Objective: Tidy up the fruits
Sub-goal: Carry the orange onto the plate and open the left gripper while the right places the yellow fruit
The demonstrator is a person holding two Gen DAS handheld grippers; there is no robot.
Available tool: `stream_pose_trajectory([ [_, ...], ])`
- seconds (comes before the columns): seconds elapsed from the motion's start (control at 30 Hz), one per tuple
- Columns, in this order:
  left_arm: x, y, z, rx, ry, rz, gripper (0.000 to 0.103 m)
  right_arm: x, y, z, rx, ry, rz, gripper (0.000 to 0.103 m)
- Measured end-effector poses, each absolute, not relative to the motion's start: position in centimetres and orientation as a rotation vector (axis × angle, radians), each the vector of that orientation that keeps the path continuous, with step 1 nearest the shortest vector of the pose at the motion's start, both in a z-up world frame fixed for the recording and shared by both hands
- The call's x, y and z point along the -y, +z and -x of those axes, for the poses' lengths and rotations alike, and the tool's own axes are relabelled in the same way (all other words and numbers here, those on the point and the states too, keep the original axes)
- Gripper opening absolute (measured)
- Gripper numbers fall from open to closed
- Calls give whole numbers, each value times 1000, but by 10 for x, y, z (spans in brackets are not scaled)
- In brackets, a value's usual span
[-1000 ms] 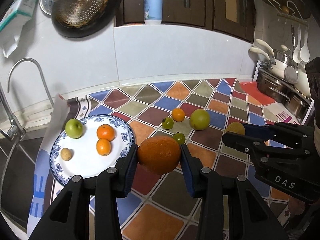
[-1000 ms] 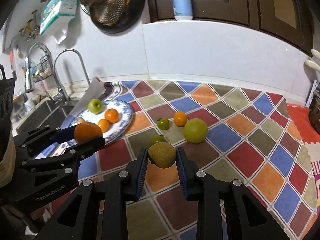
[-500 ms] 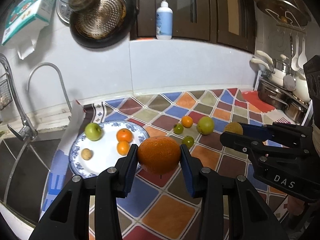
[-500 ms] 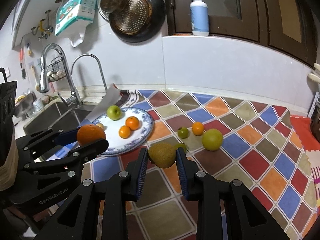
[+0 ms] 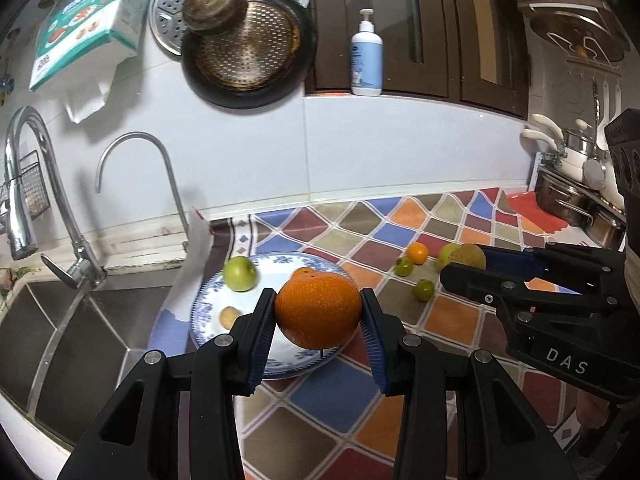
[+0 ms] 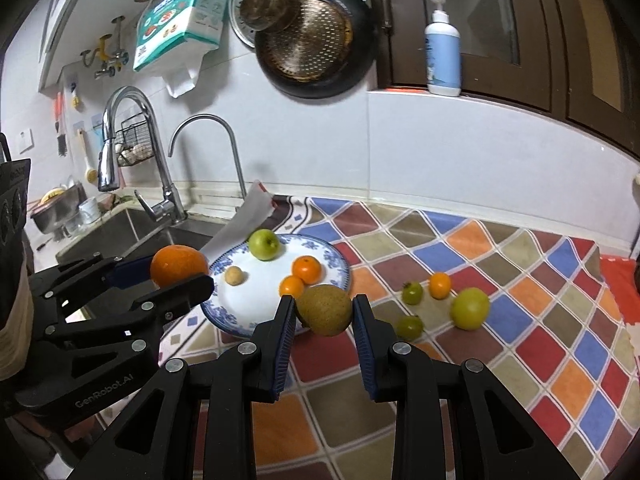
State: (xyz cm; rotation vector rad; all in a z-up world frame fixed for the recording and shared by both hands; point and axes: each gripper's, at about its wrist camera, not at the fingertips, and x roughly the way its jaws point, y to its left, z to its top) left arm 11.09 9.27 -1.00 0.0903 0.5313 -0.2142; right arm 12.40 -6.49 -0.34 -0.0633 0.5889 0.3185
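My left gripper (image 5: pixel 318 312) is shut on a large orange (image 5: pixel 318 310) and holds it above the blue-and-white plate (image 5: pixel 204 312). It also shows in the right wrist view (image 6: pixel 180 266) at the left. My right gripper (image 6: pixel 324 312) is shut on a brown-green kiwi (image 6: pixel 325 309) above the plate's (image 6: pixel 336 256) near right rim. On the plate lie a green apple (image 6: pixel 264 244), two small oranges (image 6: pixel 307 269) and a small tan fruit (image 6: pixel 234 276). Loose on the cloth are a small orange (image 6: pixel 440 285), a big green fruit (image 6: pixel 470 308) and two small green fruits (image 6: pixel 412 293).
A steel sink (image 5: pixel 72 328) with two taps (image 5: pixel 24 184) lies left of the plate. The colourful checked cloth (image 6: pixel 520 320) covers the counter. Pots and utensils (image 5: pixel 576 184) stand at the far right. A pan (image 5: pixel 244 52) hangs on the wall.
Both grippers have moved back and left with their fruits, so the plate now sits behind the held orange and the sink shows more fully.
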Motion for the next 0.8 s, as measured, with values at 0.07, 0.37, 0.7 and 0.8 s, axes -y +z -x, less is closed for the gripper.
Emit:
stream_pose_trajectory([
  [0.07,-101,-10,-113,-530,-205,-95,41,57,-4,-128,-586,326,66,30],
  [0.37,-132,-14,-133,-527,-175,-111,41,23,-8,-152,-588,361,76,30],
  [0.7,-158,-22,-164,-538,-164,-122,41,-8,-12,-188,-603,380,101,30],
  [0.8,-164,-26,-176,-547,-163,-119,41,-16,-15,-200,-610,384,113,30],
])
